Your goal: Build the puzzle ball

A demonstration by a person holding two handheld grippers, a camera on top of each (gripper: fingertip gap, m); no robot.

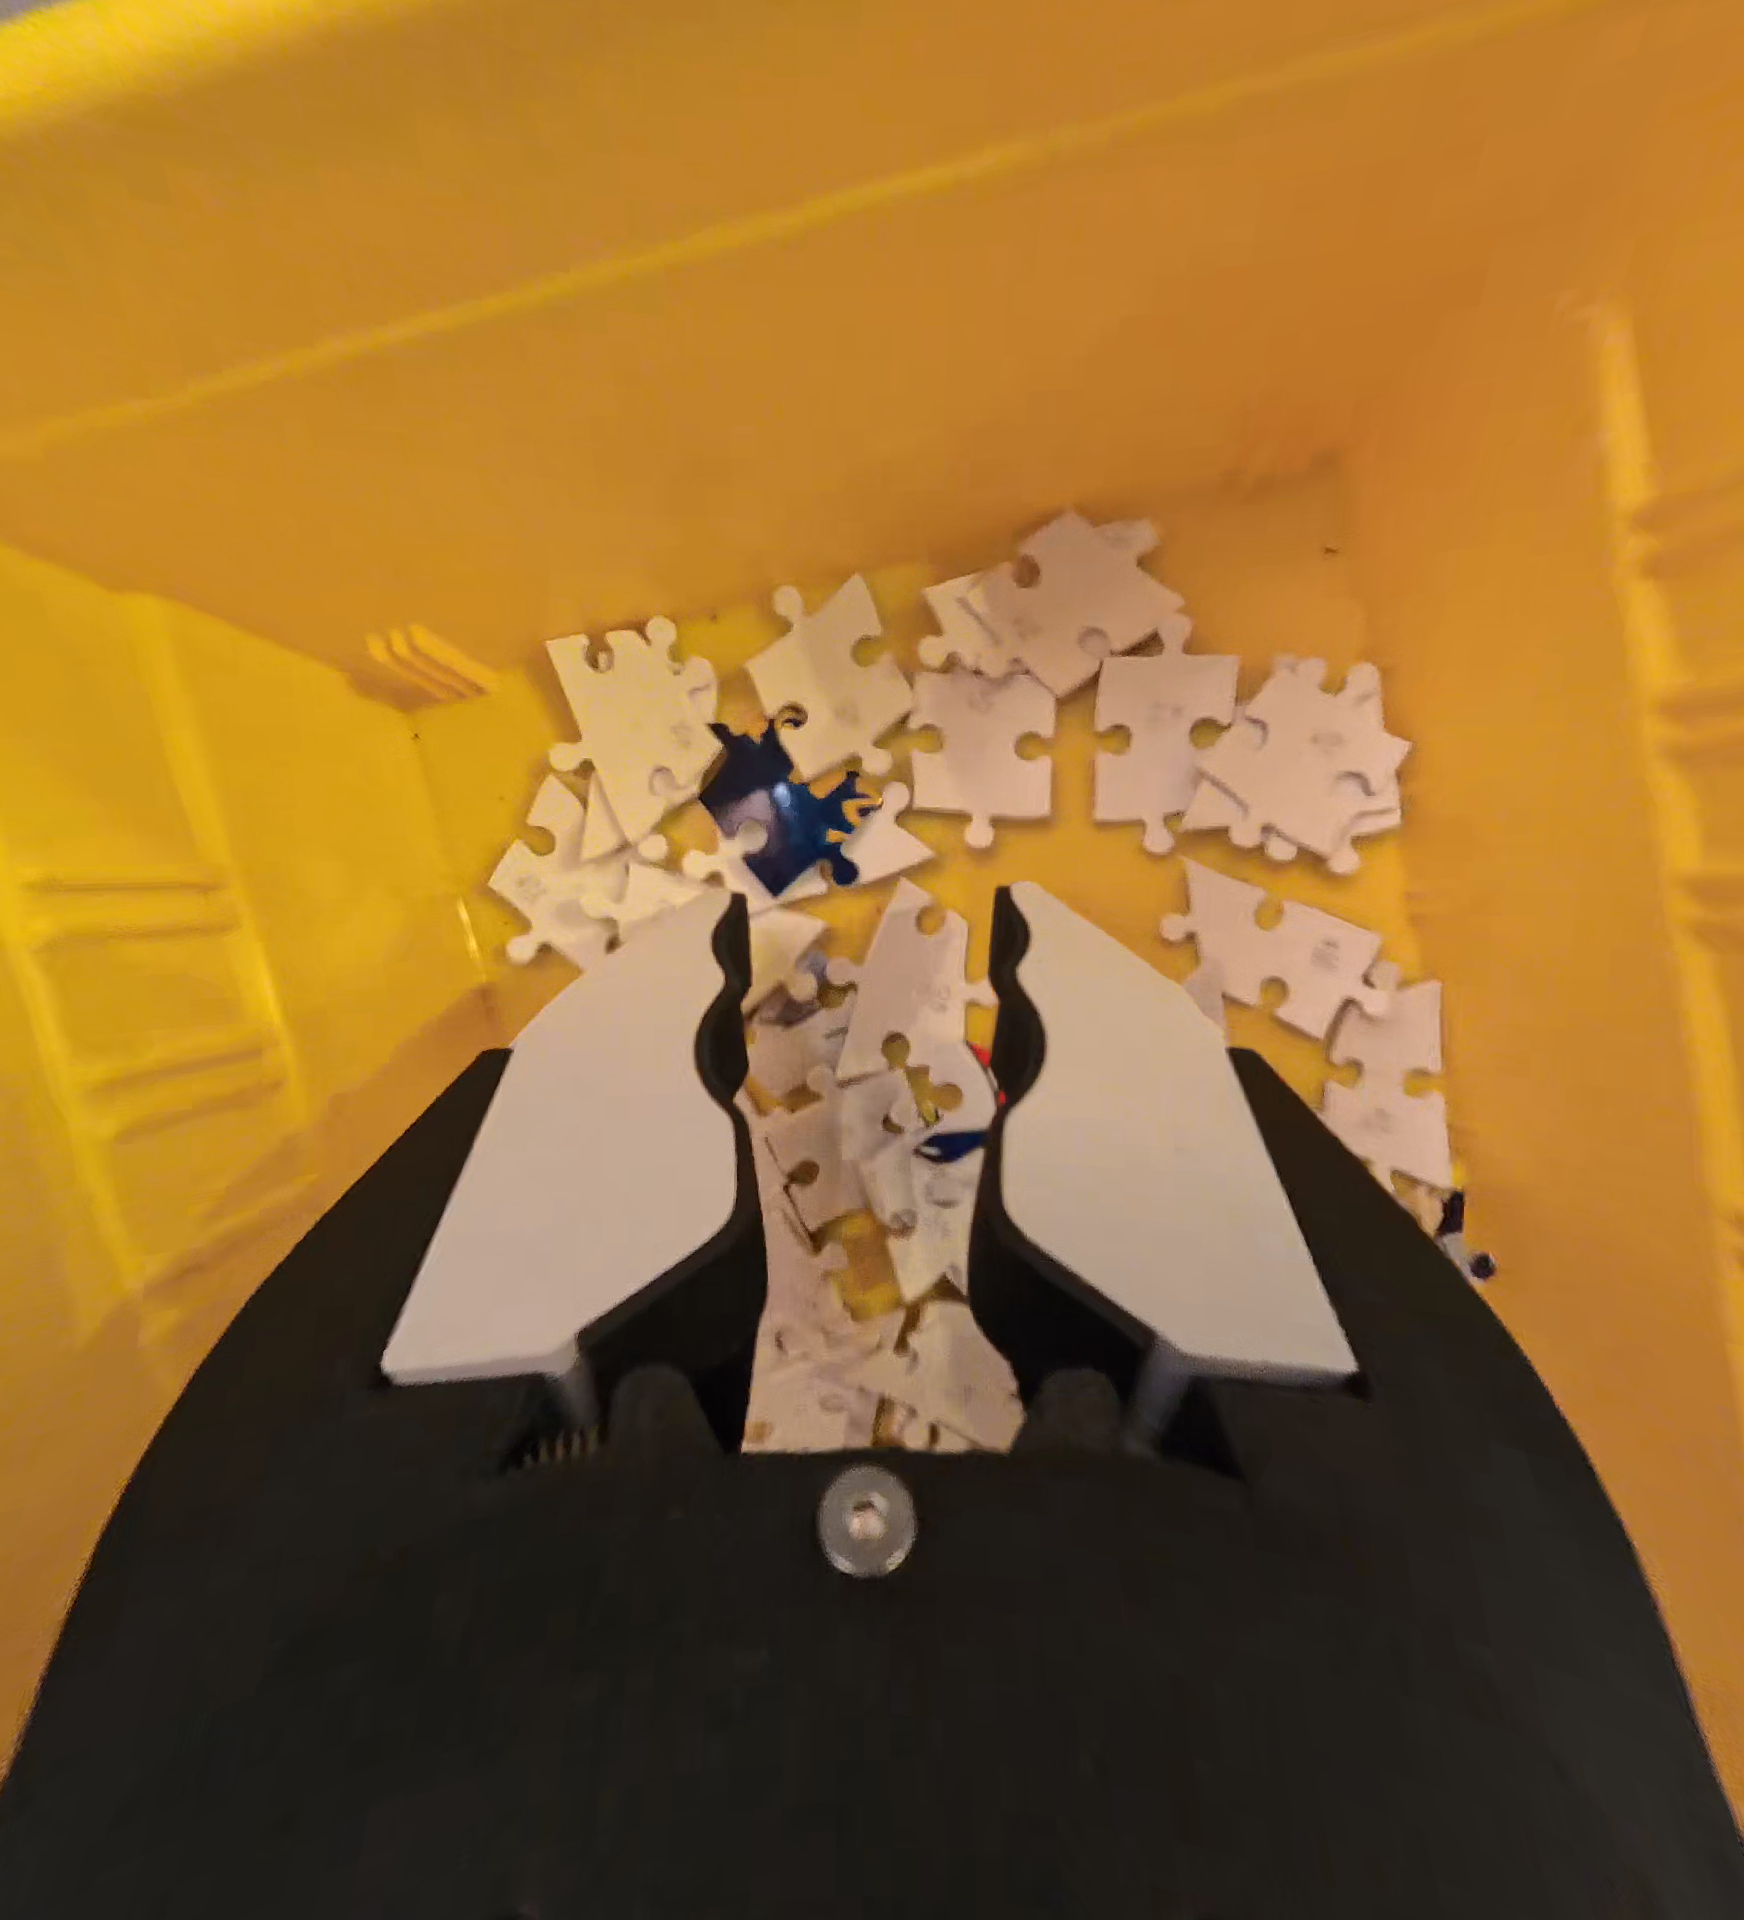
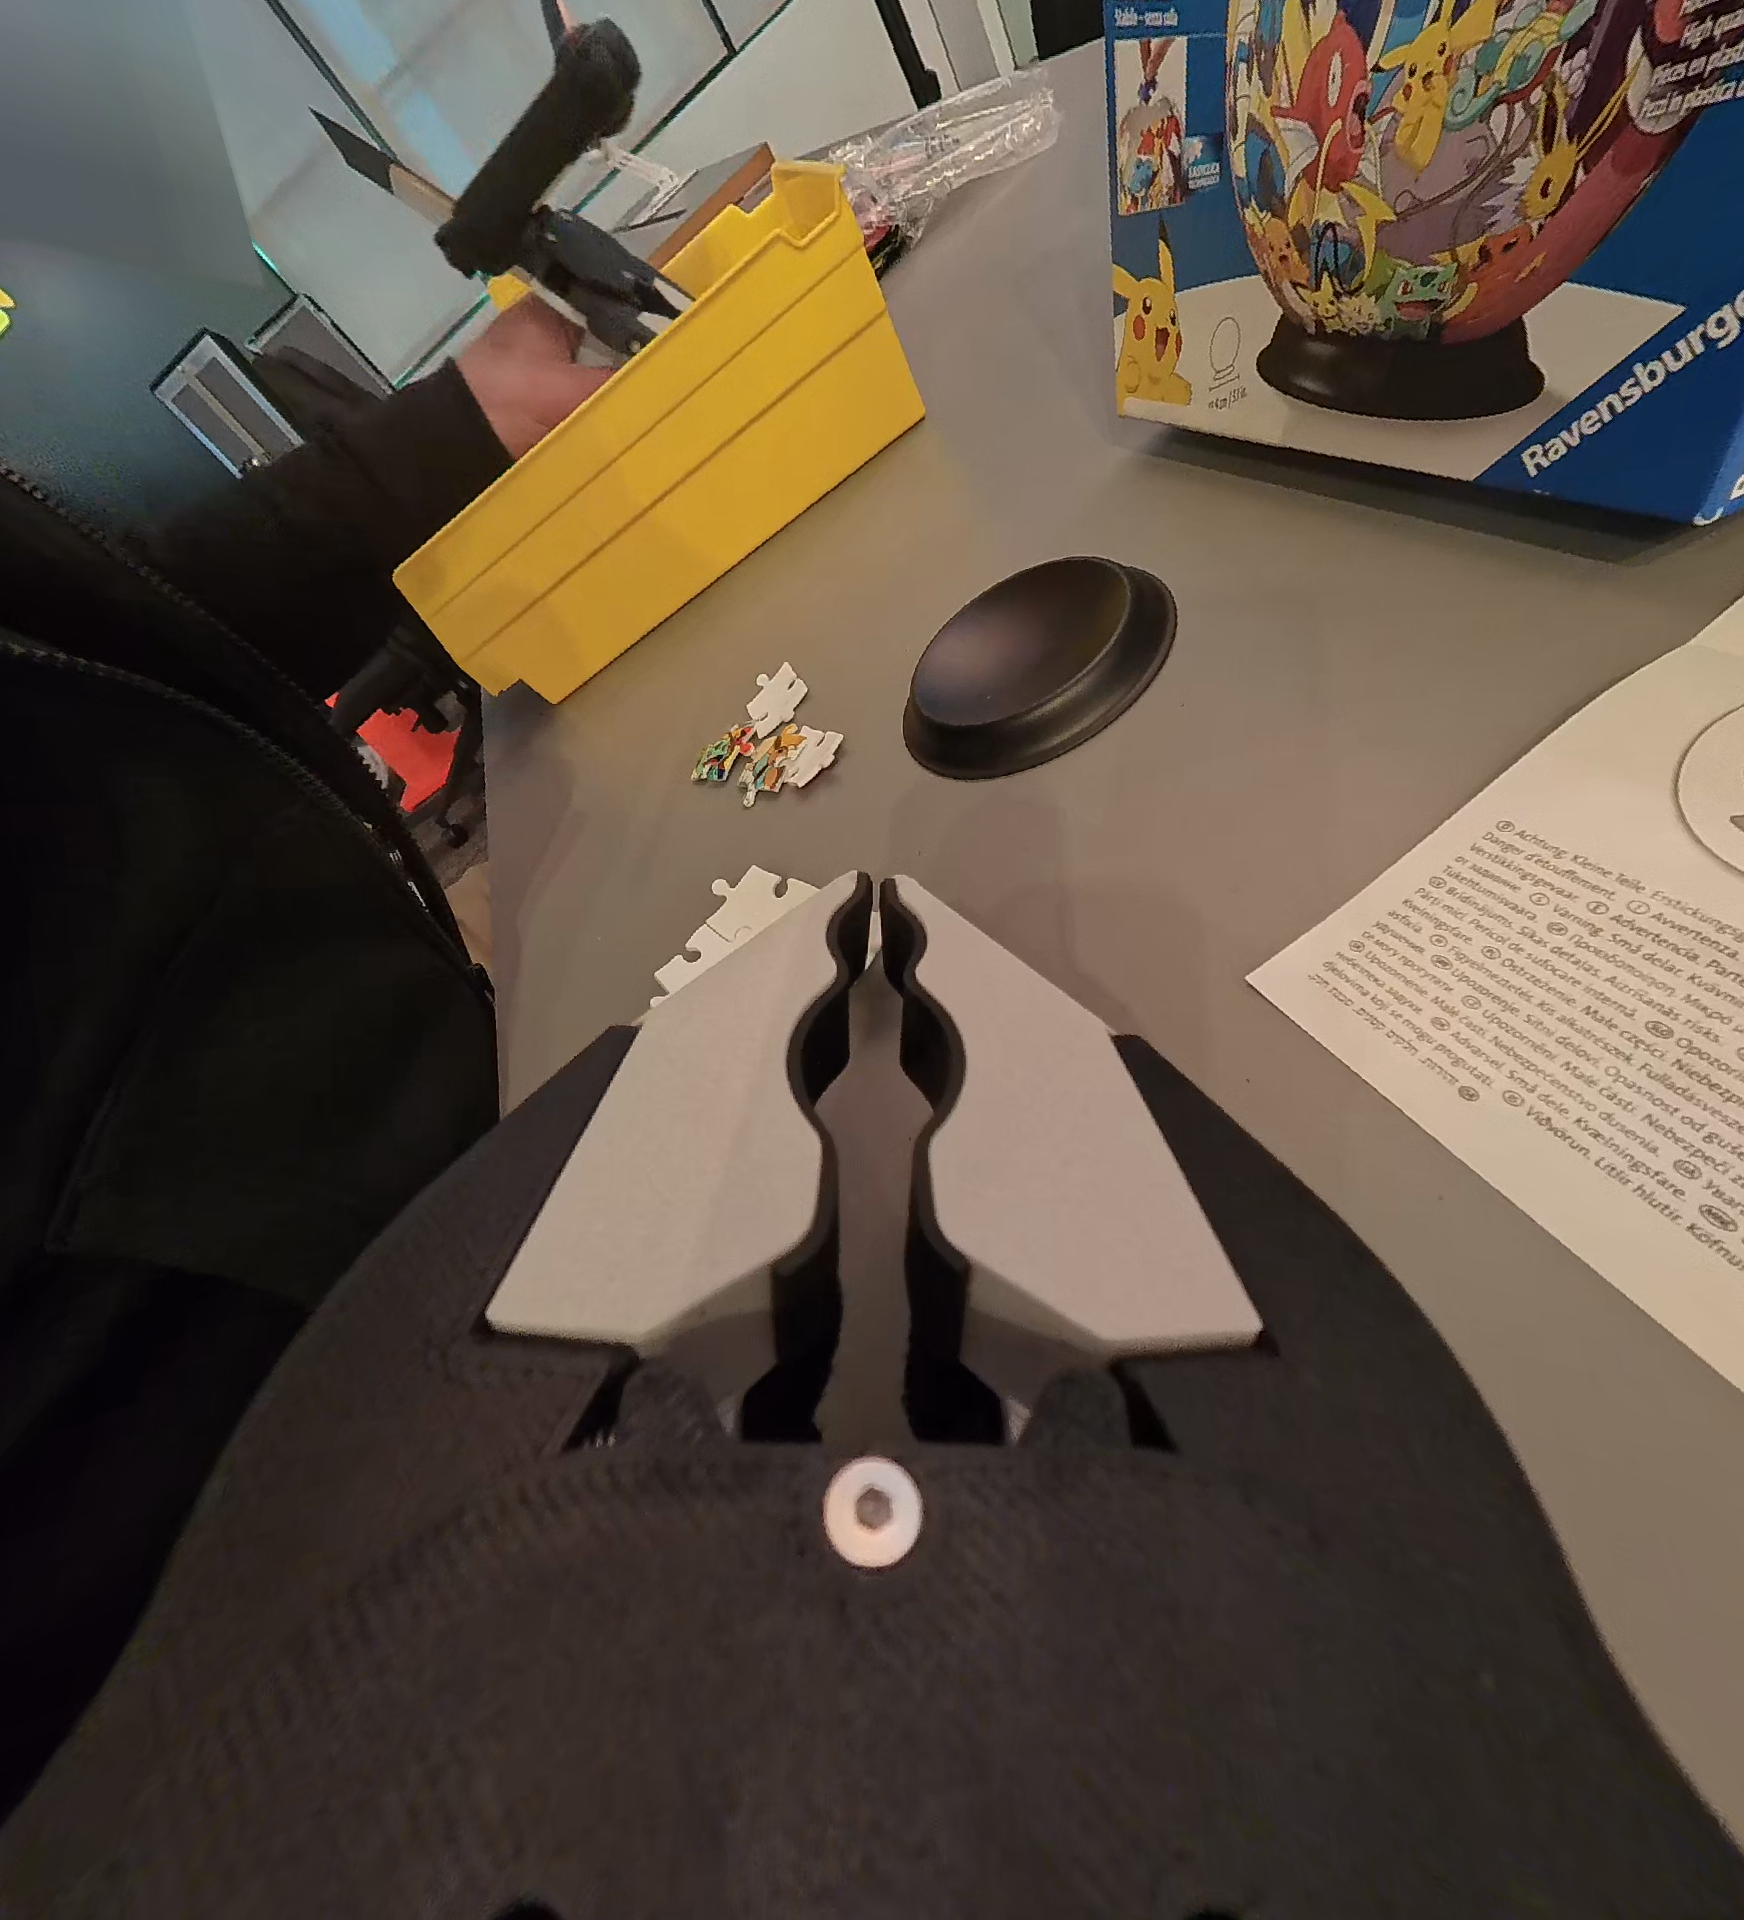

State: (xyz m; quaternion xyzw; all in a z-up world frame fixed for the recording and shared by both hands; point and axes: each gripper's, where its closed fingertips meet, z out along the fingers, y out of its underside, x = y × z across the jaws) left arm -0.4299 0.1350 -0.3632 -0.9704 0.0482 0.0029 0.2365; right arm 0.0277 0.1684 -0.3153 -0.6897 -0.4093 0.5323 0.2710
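Observation:
My left gripper (image 1: 873, 902) is open and empty inside the yellow bin (image 1: 847, 395), just above a heap of loose puzzle pieces (image 1: 982, 743), mostly white side up; one blue printed piece (image 1: 780, 821) lies face up. In the right wrist view the bin (image 2: 681, 447) stands at the table's left edge with a person's hand (image 2: 525, 384) holding the left gripper in it. My right gripper (image 2: 874, 896) is shut on the edge of a white joined puzzle piece (image 2: 743, 914), low over the grey table (image 2: 1263, 810); its left finger hides most of the piece.
A small cluster of coloured and white pieces (image 2: 766, 740) lies ahead of my right gripper. The black round stand (image 2: 1039, 670) sits beyond it. The puzzle box (image 2: 1470, 260) is at the back right and a printed instruction sheet (image 2: 1595, 987) at the right. A person's dark sleeve fills the left. There is about 45 cm between the tips of the two grippers.

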